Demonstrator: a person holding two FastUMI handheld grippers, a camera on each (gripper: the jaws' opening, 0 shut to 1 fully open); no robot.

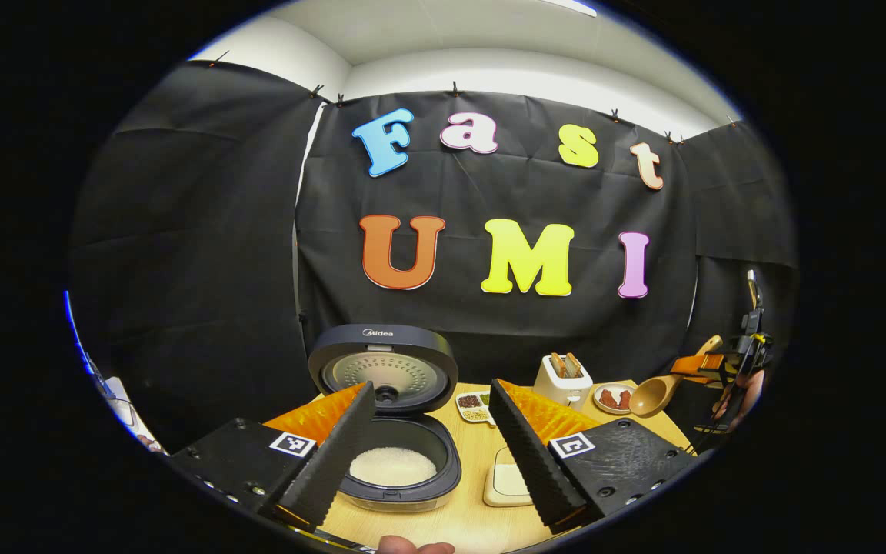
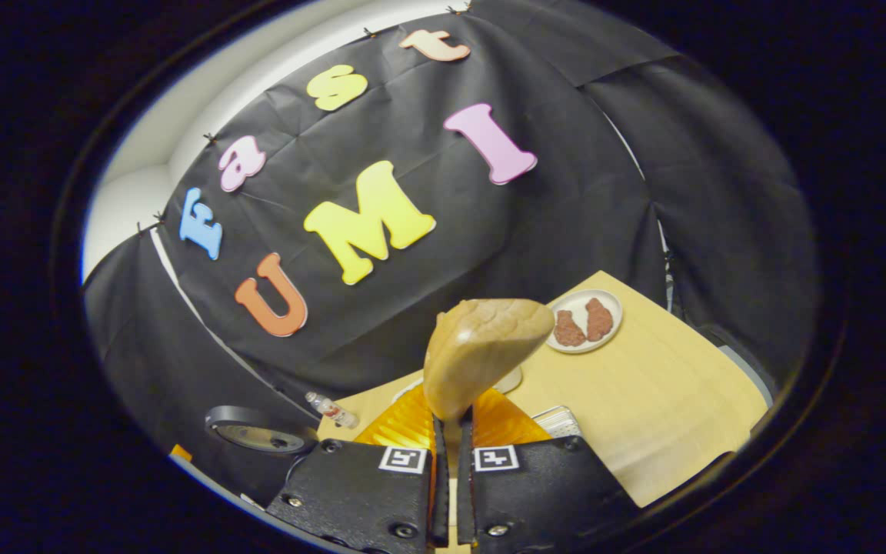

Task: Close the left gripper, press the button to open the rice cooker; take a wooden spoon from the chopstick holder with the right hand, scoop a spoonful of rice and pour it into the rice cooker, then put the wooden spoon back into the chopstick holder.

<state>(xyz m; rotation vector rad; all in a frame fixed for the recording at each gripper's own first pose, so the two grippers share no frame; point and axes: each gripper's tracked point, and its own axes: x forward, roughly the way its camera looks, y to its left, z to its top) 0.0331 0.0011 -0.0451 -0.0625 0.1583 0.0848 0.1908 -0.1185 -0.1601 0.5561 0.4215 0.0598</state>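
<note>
The left gripper (image 1: pixel 431 450) stood open over the rice cooker (image 1: pixel 397 462), lid up, rice inside. At three o'clock, the right gripper (image 2: pixel 449 431) clamped the wooden spoon (image 2: pixel 481 346), bowl raised.

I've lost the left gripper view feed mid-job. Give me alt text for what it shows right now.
The rice cooker stands open on the wooden table, lid up, white rice in its pot, framed by the open left gripper. At far right, the right gripper holds the wooden spoon in the air beside a toaster and small food dishes.
</note>
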